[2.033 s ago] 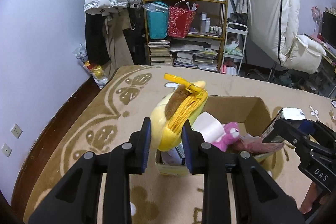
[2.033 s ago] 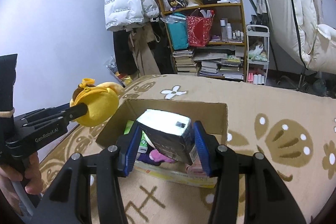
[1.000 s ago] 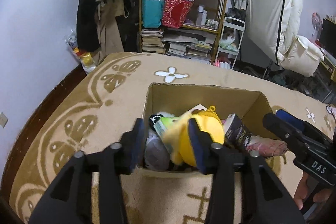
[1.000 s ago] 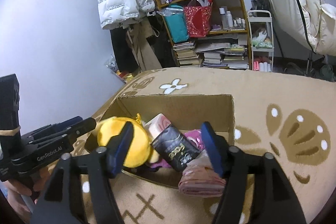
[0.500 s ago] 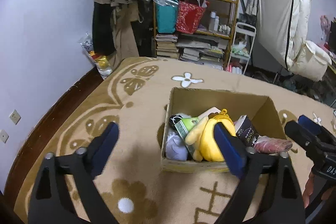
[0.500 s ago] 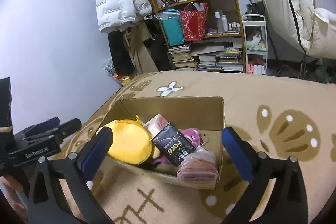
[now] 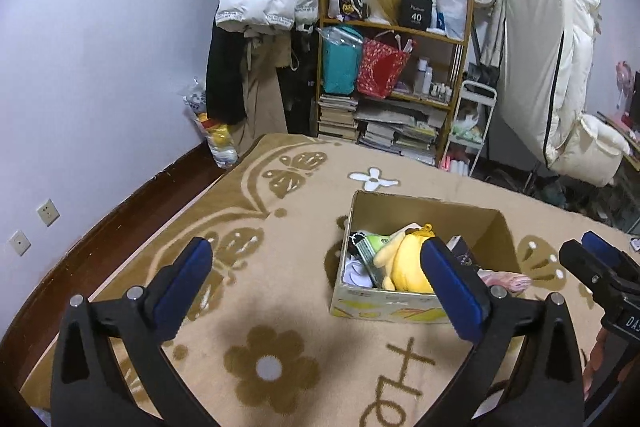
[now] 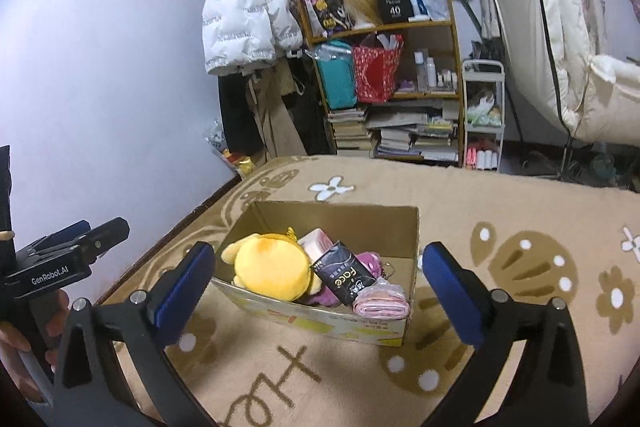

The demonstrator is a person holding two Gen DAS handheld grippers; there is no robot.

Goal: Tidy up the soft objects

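Cardboard box (image 8: 400, 227) sits on the flower-patterned tan blanket (image 7: 280, 227), packed with a yellow plush (image 8: 272, 267), a black "face" packet (image 8: 340, 277), a pink folded cloth (image 8: 382, 303) at its near right corner and a purple plush (image 8: 370, 261), partly hidden. Left tool (image 7: 316, 281) hangs above and short of the box, spread wide, holding nothing. Right tool (image 8: 320, 285) is likewise wide apart and empty, framing the box. Something pale green, perhaps a tube (image 7: 370, 247), lies beside the yellow plush.
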